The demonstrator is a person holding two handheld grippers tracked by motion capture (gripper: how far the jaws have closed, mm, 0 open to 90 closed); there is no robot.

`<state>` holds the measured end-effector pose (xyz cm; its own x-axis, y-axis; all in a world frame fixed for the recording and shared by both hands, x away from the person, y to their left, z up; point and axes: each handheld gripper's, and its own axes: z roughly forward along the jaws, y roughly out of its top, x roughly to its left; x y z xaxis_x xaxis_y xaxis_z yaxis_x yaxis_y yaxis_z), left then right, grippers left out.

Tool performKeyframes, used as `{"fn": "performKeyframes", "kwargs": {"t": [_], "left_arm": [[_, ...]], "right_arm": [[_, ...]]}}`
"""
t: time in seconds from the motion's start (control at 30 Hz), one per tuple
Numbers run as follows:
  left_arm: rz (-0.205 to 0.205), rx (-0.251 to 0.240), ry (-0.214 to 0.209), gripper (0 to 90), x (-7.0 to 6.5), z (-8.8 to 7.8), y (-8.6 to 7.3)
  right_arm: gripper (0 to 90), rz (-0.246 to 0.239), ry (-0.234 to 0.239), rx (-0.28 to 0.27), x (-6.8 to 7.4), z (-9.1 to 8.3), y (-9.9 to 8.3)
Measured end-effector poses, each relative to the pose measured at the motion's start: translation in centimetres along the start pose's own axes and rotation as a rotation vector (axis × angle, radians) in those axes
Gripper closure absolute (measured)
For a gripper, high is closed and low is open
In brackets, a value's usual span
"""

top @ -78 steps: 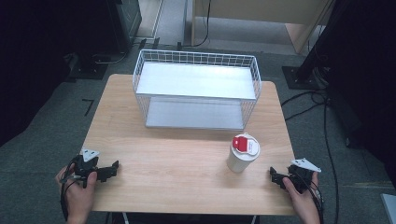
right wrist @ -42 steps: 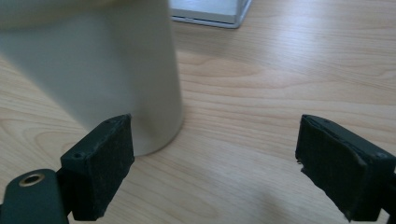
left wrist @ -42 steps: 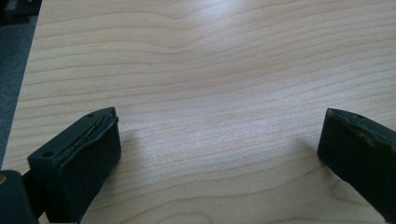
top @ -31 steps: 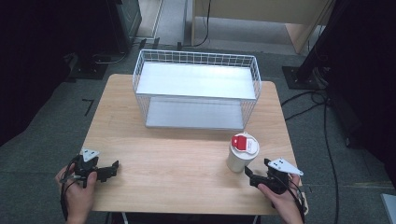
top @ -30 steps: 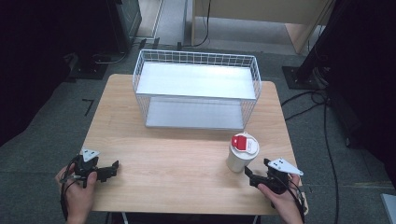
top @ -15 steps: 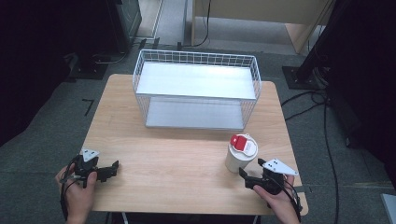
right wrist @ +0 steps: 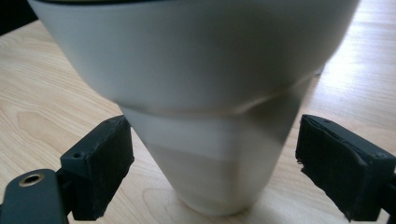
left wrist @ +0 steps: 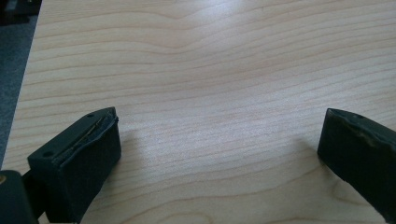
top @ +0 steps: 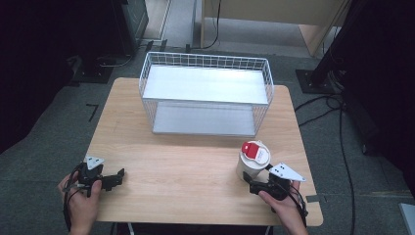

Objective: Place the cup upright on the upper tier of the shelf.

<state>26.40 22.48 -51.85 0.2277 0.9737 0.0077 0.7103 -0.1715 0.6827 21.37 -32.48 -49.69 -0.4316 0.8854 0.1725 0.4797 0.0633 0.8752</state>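
Left hand-held gripper (top: pixel 119 175) rests low on the worktop (top: pixel 186 166) near its front left corner, just as it did before. Its jaws are wide apart with nothing but bare wood between them. Behind the middle of the worktop stands a white wire basket (top: pixel 205 93). To the right, the white cup (top: pixel 252 160) with a red and white lid stands near the front. The right hand-held gripper (top: pixel 247 180) has moved in from the right edge. Now its open jaws sit on both sides of the cup's base, not yet squeezing it.
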Motion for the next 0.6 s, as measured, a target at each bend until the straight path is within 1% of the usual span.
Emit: {"fn": "performKeyframes", "kwargs": {"t": [0.07, 0.13, 0.37, 0.47, 0.5, 0.6], "left_arm": [[0.000, 0.000, 0.000, 0.0, 0.0, 0.0, 0.0], [0.000, 0.000, 0.000, 0.0, 0.0, 0.0, 0.0], [0.000, 0.000, 0.000, 0.0, 0.0, 0.0, 0.0], [0.000, 0.000, 0.000, 0.0, 0.0, 0.0, 0.0], [0.000, 0.000, 0.000, 0.0, 0.0, 0.0, 0.0], [0.000, 0.000, 0.000, 0.0, 0.0, 0.0, 0.0]], "right_arm": [[10.6, 0.000, 0.007, -0.001, 0.0, 0.1, 0.0], [10.4, -0.003, 0.018, -0.016, 0.0, 0.5, 0.1], [10.1, -0.010, 0.019, -0.051, 0.0, 1.1, 0.2], [9.2, -0.006, 0.020, -0.080, 0.1, 1.4, 0.0], [9.2, -0.006, 0.020, -0.080, 0.1, 1.4, 0.0], [8.9, 0.000, 0.019, -0.116, 0.1, 1.6, -0.3]]}}
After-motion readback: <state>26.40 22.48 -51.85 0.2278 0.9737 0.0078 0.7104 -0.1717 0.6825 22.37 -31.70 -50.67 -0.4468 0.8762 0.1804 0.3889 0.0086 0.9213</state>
